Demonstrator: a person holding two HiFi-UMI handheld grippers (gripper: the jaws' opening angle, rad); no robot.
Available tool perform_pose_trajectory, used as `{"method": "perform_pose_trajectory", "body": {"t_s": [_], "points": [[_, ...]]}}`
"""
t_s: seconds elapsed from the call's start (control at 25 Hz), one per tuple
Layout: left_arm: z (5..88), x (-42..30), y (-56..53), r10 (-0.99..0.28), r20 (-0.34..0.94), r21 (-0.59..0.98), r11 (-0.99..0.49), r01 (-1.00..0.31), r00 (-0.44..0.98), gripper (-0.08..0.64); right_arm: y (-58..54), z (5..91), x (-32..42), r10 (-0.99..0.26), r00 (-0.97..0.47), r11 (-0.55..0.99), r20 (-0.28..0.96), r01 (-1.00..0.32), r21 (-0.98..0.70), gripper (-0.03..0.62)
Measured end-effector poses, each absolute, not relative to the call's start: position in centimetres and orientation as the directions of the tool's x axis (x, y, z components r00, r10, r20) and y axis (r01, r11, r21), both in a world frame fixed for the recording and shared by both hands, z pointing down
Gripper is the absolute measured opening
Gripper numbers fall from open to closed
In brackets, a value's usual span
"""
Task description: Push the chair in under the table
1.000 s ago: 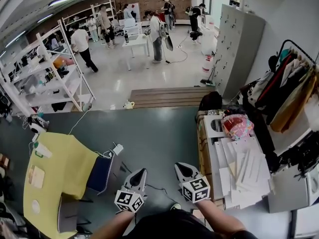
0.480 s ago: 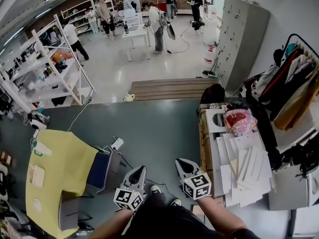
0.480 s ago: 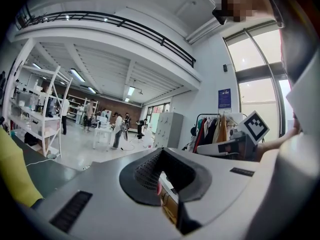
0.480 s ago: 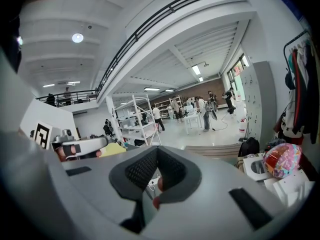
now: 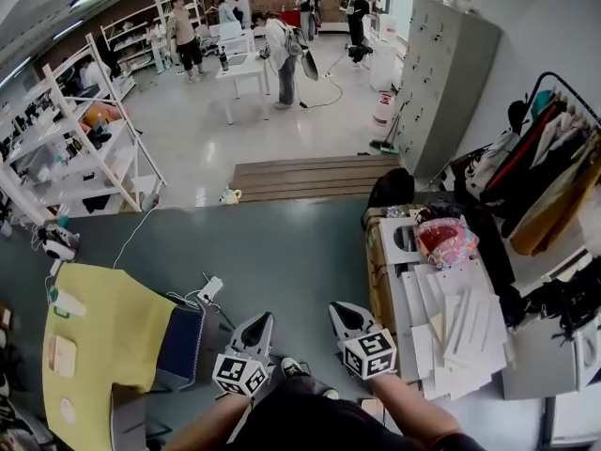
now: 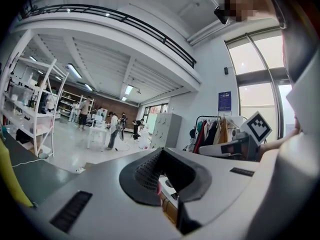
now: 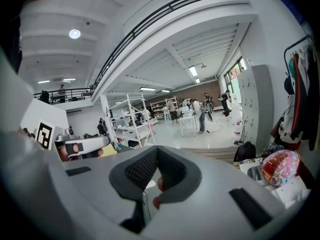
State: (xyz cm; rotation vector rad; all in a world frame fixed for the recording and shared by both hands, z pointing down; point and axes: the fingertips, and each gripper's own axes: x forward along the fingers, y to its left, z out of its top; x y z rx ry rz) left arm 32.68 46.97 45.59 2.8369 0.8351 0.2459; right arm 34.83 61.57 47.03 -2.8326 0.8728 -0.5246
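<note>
Dark blue padding covers the chair (image 5: 178, 344), with a grey frame showing along its right side. It stands on the grey-green floor (image 5: 282, 252) at the right edge of the yellow table (image 5: 103, 327), at the scene's near left; how far it reaches under the tabletop cannot be told. A white power strip (image 5: 211, 289) with cables lies on the floor just beyond it. The left hand-held gripper (image 5: 257, 329) hangs right of the chair, apart from it, jaws closed together and empty. The right hand-held gripper (image 5: 346, 319), further right, is likewise closed on nothing.
</note>
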Motion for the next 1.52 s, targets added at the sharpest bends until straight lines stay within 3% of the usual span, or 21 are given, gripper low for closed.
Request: {"method": "perform_pose_trajectory", "body": {"t_s": [0.36, 0.8, 1.52], "points": [[44.7, 41.1, 45.3, 0.594, 0.074, 0.214, -0.794, 0.569, 0.801, 0.008, 59.6, 46.3, 42.4, -0.523, 0.800, -0.852, 0.294, -0.484, -0.200, 0.014], [45.5, 45.8, 42.3, 0.608, 0.070, 0.217, -0.783, 0.583, 0.791, 0.008, 56.4, 46.3, 46.3, -0.516, 0.800, -0.856, 0.305, -0.482, -0.185, 0.014], [45.1, 52.6, 39.6, 0.528, 0.069, 0.192, -0.840, 0.508, 0.847, 0.008, 52.9, 46.0, 54.5, -0.618, 0.736, -0.786, 0.278, -0.590, -0.186, 0.014]]}}
